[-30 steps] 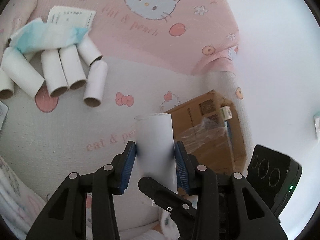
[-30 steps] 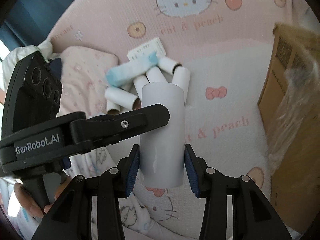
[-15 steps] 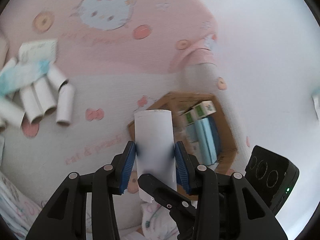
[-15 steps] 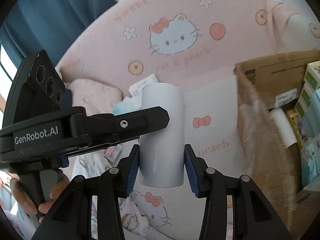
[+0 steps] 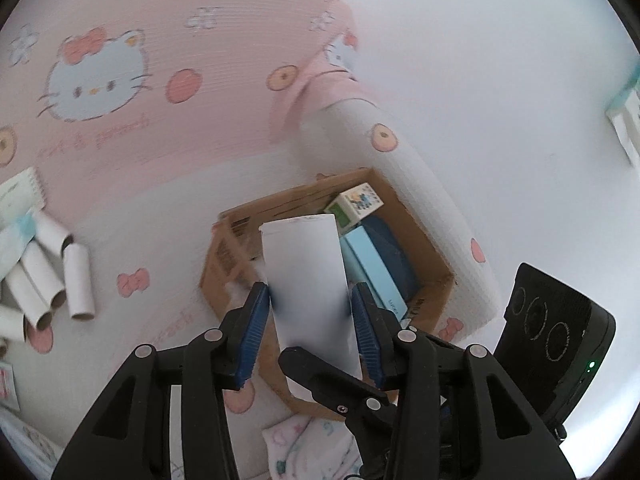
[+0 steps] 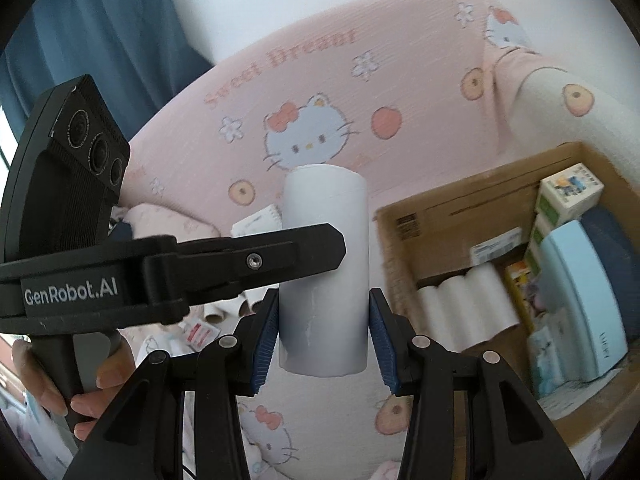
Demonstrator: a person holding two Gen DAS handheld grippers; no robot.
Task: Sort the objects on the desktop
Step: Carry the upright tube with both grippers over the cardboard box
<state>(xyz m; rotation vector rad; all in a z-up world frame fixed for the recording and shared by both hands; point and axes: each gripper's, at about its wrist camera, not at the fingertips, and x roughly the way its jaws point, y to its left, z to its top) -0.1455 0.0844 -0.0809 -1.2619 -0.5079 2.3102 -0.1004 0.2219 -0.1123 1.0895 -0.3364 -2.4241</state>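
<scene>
Left wrist view: pile of spare white tubes [image 5: 52, 292] lay far left on the pink cartoon-cat blanket [image 5: 160, 128], well apart from everything else. Centre: left gripper [image 5: 310, 300], jaws opening. The paper tube [image 5: 304, 264] stood between them, slightly tilted, with the pads just beside its sides and what looked like a thin gap at the right pad. The tube hung in front of the near-left wall of the cardboard box [image 5: 424, 248]. Far right was the black body of the other gripper.

Right wrist view: at far left the person's hand [image 6: 60, 380] held the left gripper's handle, and one of its fingers crossed in front of the tube. Centre: right gripper [image 6: 322, 312], jaws clamped on the lower part of the upright tube, both pads on its sides. Right: the open box held a row of white tubes [image 6: 464, 308], small cartons [image 6: 568, 196] and a light blue case [image 6: 580, 300]. The tube was up in the air just left of the box, not in it.
</scene>
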